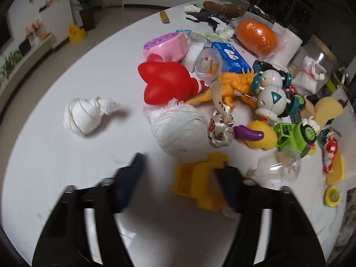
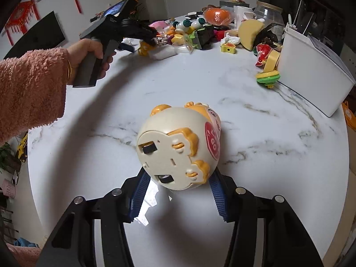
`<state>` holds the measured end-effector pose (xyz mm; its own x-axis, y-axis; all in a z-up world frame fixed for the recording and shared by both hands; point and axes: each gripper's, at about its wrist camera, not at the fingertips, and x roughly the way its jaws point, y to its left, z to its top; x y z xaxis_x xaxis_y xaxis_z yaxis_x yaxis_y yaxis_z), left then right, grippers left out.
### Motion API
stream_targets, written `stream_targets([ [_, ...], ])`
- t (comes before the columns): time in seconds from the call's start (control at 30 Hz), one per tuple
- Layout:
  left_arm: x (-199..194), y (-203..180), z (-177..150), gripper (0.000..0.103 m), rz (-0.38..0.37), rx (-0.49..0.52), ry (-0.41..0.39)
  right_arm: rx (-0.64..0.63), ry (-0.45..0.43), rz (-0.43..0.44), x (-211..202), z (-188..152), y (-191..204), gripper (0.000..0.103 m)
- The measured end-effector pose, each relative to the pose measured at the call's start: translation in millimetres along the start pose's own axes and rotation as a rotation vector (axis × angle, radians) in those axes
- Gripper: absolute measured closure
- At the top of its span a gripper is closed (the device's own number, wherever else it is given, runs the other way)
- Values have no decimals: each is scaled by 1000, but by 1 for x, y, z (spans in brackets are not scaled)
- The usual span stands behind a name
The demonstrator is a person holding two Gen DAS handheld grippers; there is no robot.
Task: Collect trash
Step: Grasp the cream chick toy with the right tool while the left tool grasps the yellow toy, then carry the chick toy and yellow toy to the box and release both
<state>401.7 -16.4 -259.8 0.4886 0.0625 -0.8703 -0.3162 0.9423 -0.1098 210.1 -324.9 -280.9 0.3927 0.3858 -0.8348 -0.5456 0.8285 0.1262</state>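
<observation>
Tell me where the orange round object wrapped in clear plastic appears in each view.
Left wrist view: the orange round object wrapped in clear plastic is at the upper right, at the far end of the clutter.
Right wrist view: it is at top centre, near the far table edge.
Shared landmark: the clear jar, to its right in both views.

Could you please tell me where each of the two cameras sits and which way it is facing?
Left wrist: on the left gripper, looking along its open fingers at a yellow toy digger and the clutter.
Right wrist: on the right gripper, facing across the marble table; its fingers flank a cream toy; the left hand shows.
Shared: the table, the toy pile and the digger.
</observation>
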Motion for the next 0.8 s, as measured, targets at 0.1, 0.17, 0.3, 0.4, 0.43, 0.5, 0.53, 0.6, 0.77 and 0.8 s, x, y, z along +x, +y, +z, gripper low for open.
stream_targets([
  [0.1,-5,3,-6,71,-39,27,31,5,8,-24,4,-1,1,49],
  [0.17,-14,8,-16,71,-69,38,38,17,7,-28,5,0,2,47],
  [0.3,-50,13,-45,71,-152,82,36,54,-15,-53,7,7,4,35],
  [0.4,-83,25,-72,71,-222,84,35,104,-13,-64,12,14,3,32],
  [0.43,-95,32,-82,71,-254,80,35,128,-11,-61,13,16,2,30],
  [0.5,-116,44,-102,71,-273,91,25,194,-2,-55,19,21,-2,30],
  [0.53,-125,53,-112,71,-293,87,24,219,2,-56,22,22,-3,34],
  [0.6,-142,69,-132,71,-313,87,28,285,2,-49,26,23,-8,41],
  [0.77,-178,105,-177,71,-368,122,54,364,-17,-63,12,20,2,41],
  [0.8,-188,115,-189,71,-386,141,59,361,-25,-73,4,18,11,41],
])
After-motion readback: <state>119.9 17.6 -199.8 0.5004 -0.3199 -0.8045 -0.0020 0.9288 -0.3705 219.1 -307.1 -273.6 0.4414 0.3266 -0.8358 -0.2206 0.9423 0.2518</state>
